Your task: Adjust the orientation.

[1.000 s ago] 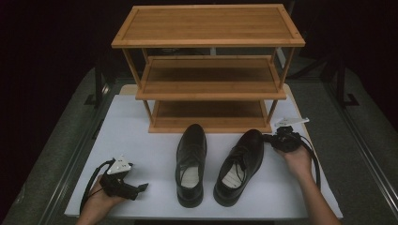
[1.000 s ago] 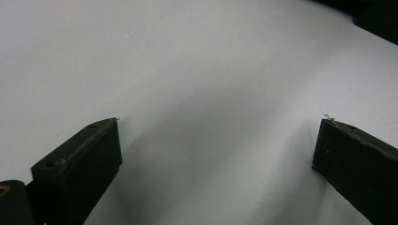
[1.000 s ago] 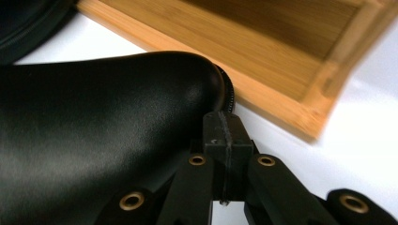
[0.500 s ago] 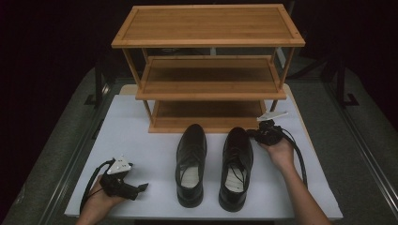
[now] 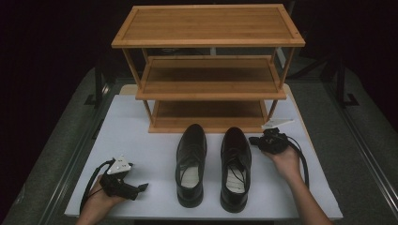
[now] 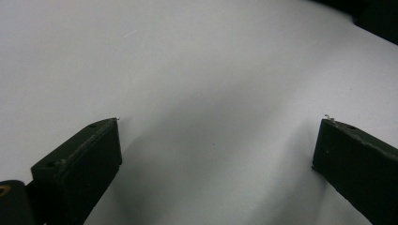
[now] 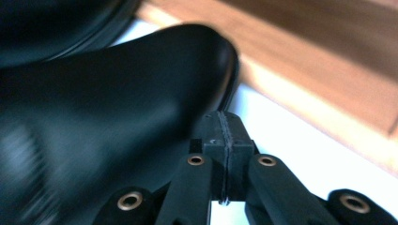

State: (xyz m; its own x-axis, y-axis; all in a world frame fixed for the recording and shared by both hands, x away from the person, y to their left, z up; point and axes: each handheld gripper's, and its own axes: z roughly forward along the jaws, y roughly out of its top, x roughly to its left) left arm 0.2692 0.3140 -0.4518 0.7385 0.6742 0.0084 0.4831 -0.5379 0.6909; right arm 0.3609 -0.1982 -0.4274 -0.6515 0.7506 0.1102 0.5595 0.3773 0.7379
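Two black leather shoes stand side by side on the white mat point(image 5: 141, 136), toes toward the shelf: the left shoe point(image 5: 191, 163) and the right shoe point(image 5: 235, 166). My right gripper point(image 5: 256, 140) is shut, its tips pressed against the right side of the right shoe's toe point(image 7: 117, 93). In the right gripper view my jaws meet flat with nothing between them. My left gripper point(image 5: 141, 187) lies low near the mat's front left corner, open over bare white mat point(image 6: 211, 93), well left of the shoes.
A three-tier wooden shoe rack point(image 5: 209, 70) stands at the back of the mat, its bottom shelf point(image 5: 209, 115) just beyond the shoe toes. Dark table edges and metal rails run along both sides. Cables trail from both grippers.
The right gripper has pushed the right shoe from a slant to straight and parallel with the left shoe, moving leftward and slightly nearer. The left gripper has stayed put.
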